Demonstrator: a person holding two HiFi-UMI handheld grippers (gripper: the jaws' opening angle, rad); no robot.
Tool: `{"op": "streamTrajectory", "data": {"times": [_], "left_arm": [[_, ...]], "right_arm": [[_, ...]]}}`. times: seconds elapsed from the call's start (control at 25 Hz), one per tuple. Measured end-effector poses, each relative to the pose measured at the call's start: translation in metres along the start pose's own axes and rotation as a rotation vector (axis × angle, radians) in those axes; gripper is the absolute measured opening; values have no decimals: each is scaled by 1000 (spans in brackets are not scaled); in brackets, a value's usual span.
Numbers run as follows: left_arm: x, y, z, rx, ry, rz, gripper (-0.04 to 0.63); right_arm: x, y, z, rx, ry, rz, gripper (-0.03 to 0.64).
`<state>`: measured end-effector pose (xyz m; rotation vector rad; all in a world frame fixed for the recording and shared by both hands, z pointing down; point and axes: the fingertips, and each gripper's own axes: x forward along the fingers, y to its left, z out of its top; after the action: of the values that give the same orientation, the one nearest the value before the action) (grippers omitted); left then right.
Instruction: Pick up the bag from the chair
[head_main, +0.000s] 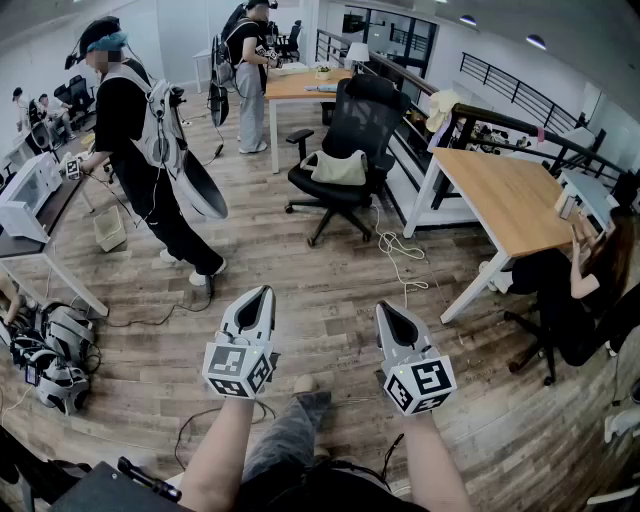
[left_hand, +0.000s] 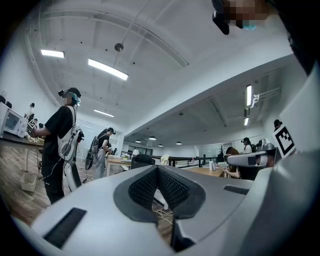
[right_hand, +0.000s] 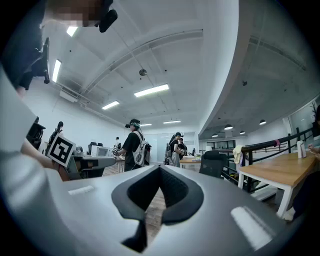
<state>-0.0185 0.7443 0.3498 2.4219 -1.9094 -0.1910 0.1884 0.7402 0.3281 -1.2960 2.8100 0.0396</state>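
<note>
A cream bag (head_main: 340, 167) lies on the seat of a black office chair (head_main: 357, 117) in the middle of the room, far ahead in the head view. My left gripper (head_main: 265, 292) and right gripper (head_main: 384, 308) are held side by side low in that view, well short of the chair and pointing toward it. Both are shut with nothing between the pads. In the left gripper view the jaws (left_hand: 158, 168) meet, with the chair's back (left_hand: 142, 160) small beyond them. The right gripper (right_hand: 160, 168) is likewise shut, and the chair (right_hand: 214, 162) is off to its right.
A person in black with a backpack rig (head_main: 148, 150) stands left of the chair; another person (head_main: 250, 70) is at the back desk (head_main: 300, 85). A wooden table (head_main: 510, 195) and a seated person (head_main: 580, 280) are on the right. A cable (head_main: 400, 250) lies on the floor by the chair.
</note>
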Motion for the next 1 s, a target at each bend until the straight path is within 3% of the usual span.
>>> {"op": "streamTrajectory", "data": {"times": [0.32,1.0], "left_arm": [[73,31,-13,12,17,-7,-3],[246,147,-15,50,71,-51,-3]], "right_arm": [[72,-39,-16,8,5,-4,8],[265,-117,-36,60,17,-87,8]]}}
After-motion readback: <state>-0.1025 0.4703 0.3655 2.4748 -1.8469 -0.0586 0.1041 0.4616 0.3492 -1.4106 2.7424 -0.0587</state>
